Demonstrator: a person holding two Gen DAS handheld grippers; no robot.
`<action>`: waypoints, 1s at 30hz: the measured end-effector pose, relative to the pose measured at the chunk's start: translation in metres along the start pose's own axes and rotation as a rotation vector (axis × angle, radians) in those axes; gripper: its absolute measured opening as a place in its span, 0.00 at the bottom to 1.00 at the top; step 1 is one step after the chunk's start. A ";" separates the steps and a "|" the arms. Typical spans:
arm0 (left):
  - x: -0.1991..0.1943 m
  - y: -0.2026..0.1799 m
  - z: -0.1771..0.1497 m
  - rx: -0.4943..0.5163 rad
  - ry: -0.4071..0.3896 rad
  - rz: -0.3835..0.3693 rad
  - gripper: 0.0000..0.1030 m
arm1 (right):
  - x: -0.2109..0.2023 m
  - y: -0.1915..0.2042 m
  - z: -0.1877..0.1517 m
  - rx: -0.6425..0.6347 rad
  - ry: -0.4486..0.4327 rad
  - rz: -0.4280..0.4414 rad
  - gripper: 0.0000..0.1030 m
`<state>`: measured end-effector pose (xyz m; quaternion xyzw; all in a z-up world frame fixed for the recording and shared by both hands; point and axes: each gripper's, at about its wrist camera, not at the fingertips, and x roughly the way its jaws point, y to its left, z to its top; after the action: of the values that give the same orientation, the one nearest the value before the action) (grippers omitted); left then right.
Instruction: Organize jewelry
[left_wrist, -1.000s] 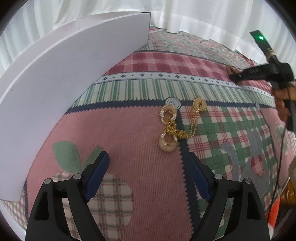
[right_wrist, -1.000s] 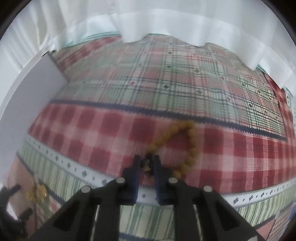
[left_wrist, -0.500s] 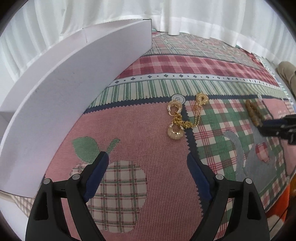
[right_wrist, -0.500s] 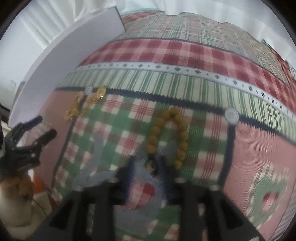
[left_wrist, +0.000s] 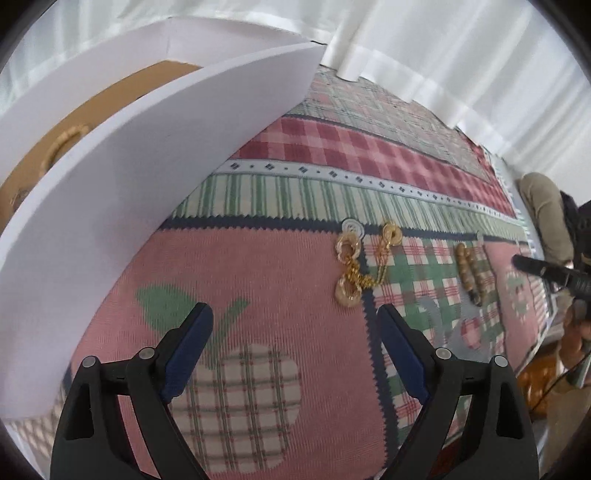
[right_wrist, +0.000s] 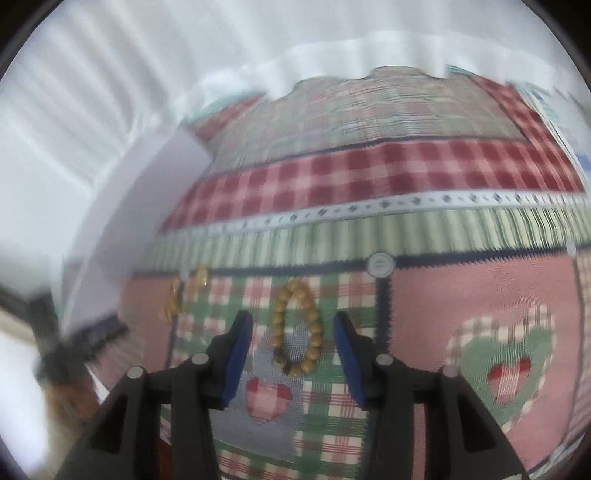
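Note:
A gold chain with ring-shaped links lies on the patchwork cloth, just beyond my open, empty left gripper. A wooden bead bracelet lies flat on the green plaid patch, between the open fingers of my right gripper; it also shows in the left wrist view. The gold chain appears blurred at the left of the right wrist view. The right gripper's tip shows at the right edge of the left wrist view.
A white box with a brown floor stands at the left; a gold beaded ring lies inside it. White curtains hang behind the table. The tablecloth's right edge runs near the bead bracelet.
My right gripper carried the bead bracelet from the red plaid band to the green plaid patch, opened and let it go. My left gripper rose, so the box's inside came into view.

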<state>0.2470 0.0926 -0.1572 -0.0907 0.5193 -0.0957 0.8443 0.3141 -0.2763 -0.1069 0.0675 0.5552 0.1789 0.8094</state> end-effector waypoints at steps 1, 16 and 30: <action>0.004 -0.004 0.001 0.024 0.003 0.008 0.88 | 0.004 0.009 -0.003 -0.033 0.015 -0.006 0.45; 0.061 -0.081 0.025 0.294 0.020 0.061 0.02 | 0.045 0.040 -0.014 -0.216 0.097 -0.117 0.12; -0.125 -0.034 0.066 0.067 -0.186 -0.088 0.00 | -0.039 0.122 0.068 -0.240 -0.049 0.112 0.12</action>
<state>0.2481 0.0954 -0.0122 -0.0935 0.4309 -0.1411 0.8864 0.3378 -0.1714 -0.0093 0.0054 0.5054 0.2873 0.8136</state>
